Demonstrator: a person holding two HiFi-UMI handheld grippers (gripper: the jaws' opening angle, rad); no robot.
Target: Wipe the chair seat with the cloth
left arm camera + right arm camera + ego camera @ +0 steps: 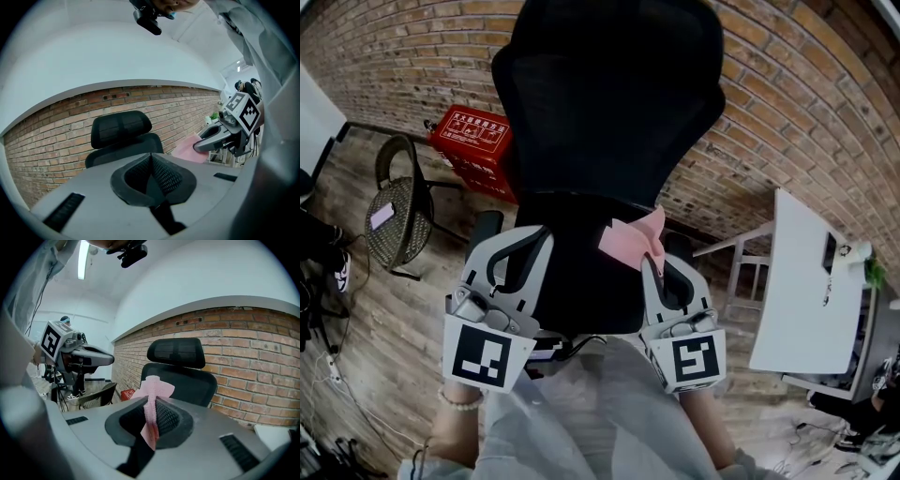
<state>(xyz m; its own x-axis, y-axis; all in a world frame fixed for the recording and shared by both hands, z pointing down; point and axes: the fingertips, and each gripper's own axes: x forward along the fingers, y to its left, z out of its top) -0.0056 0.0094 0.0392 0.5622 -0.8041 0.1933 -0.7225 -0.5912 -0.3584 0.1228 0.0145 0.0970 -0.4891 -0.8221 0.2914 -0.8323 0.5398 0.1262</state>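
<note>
A black mesh office chair point(609, 103) stands against the brick wall, its seat point(581, 272) right in front of me. My right gripper point(653, 255) is shut on a pink cloth point(634, 238), which sticks up from between its jaws over the seat's right side; the right gripper view shows the pink cloth point(153, 399) pinched in the jaws with the chair point(180, 369) behind. My left gripper point(546, 234) is shut with nothing in it, over the seat's left side. In the left gripper view the chair point(123, 136) and the right gripper with the cloth point(190, 149) show.
A red box point(469, 136) sits on the floor at the wall, left of the chair. A round wire chair point(398, 211) stands further left. A white table point(811, 281) is at the right. Cables lie on the wooden floor at the left edge.
</note>
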